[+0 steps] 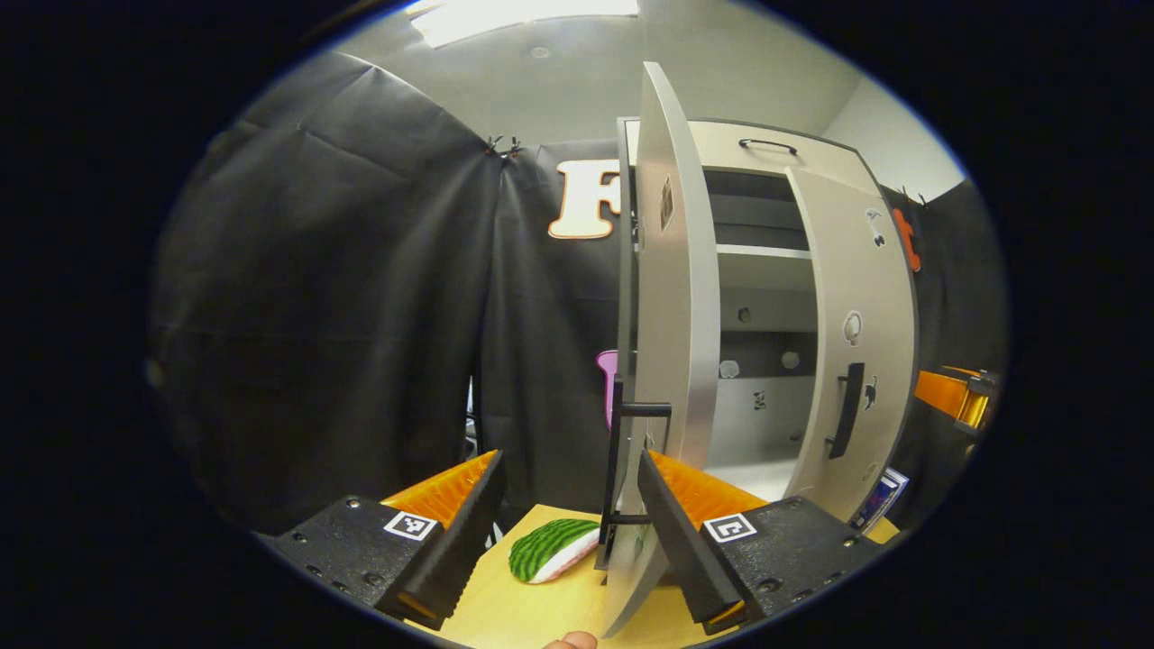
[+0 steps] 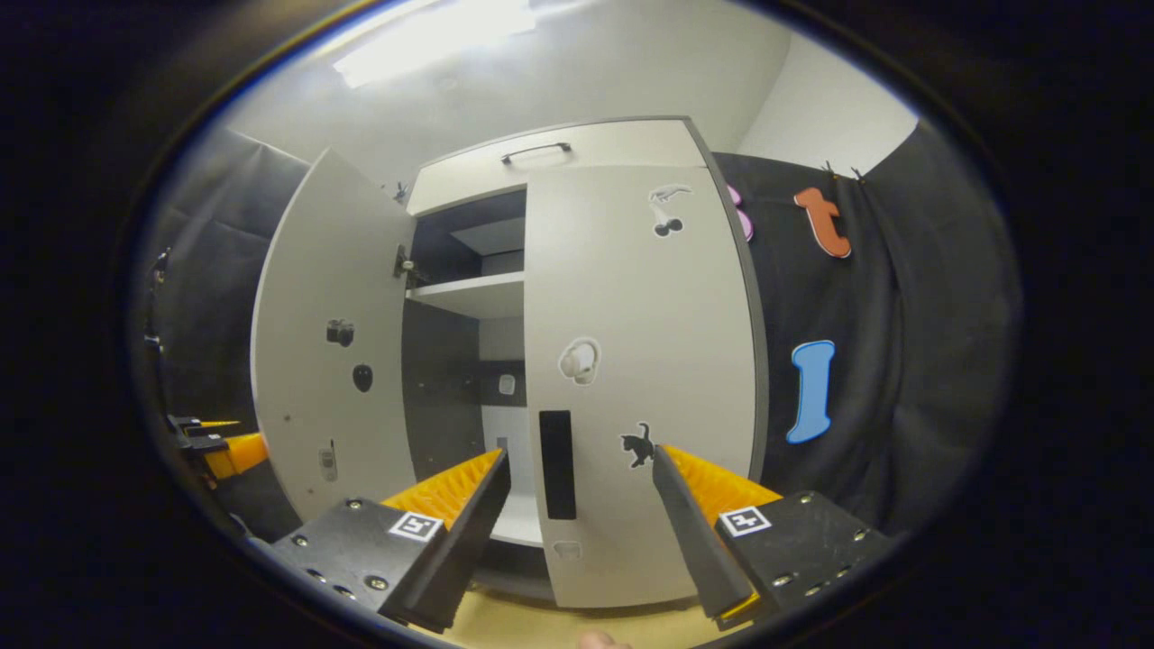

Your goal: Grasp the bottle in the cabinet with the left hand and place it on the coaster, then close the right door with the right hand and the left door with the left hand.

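Watermelon-patterned green and white coaster (image 1: pixel 552 549) lies on the pale wooden tabletop (image 1: pixel 505 613), seen in the left gripper view between the left gripper (image 1: pixel 570 514) fingers, which stand wide apart with nothing held. Just right of the coaster, the tall pale grey cabinet's left door (image 1: pixel 672 297) stands open, edge-on to the camera, its black bar handle (image 1: pixel 622 469) close by the gripper's right finger; whether they touch I cannot tell. Behind the door the white-shelved cabinet interior (image 1: pixel 757 270) is visible, and no bottle can be made out on the coaster or shelves from here. Farther right, the right door (image 1: pixel 861 342) with small stickers and a black handle (image 1: pixel 847 410) is nearly shut.

In the right gripper view, the left door (image 2: pixel 329 351) swings outward at left, with the other gripper (image 2: pixel 212 446) beside it. The right gripper (image 2: pixel 577 491) faces the right door (image 2: pixel 640 361), fingers wide and empty, straddling its black handle (image 2: pixel 556 464) without gripping it.
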